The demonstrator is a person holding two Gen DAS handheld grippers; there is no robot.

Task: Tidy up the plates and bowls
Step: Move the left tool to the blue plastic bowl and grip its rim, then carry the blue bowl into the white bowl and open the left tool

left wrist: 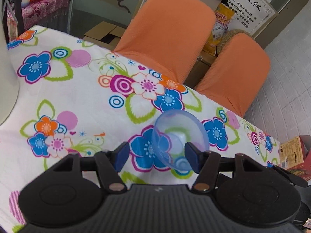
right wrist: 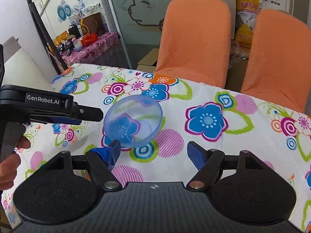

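Observation:
A small see-through blue bowl point(left wrist: 175, 134) lies tipped on its side on the flowered tablecloth point(left wrist: 77, 97). My left gripper point(left wrist: 157, 155) is open around it, with the right pad at the bowl's rim and the left pad well clear. In the right wrist view the bowl point(right wrist: 134, 120) rests just beyond my right gripper point(right wrist: 153, 149), which is open; its left fingertip point(right wrist: 114, 147) is at the bowl's lower edge. The left gripper point(right wrist: 87, 114) reaches in from the left, its tip beside the bowl's rim. I cannot tell whether the bowl touches the cloth.
Two orange-covered chairs point(right wrist: 194, 38) point(right wrist: 278, 52) stand against the table's far edge. A cardboard box point(left wrist: 105, 35) sits on the floor behind. A white object point(left wrist: 5, 77) fills the left edge. A hand point(right wrist: 9, 165) holds the left gripper. A printed box point(left wrist: 293, 155) lies right of the table.

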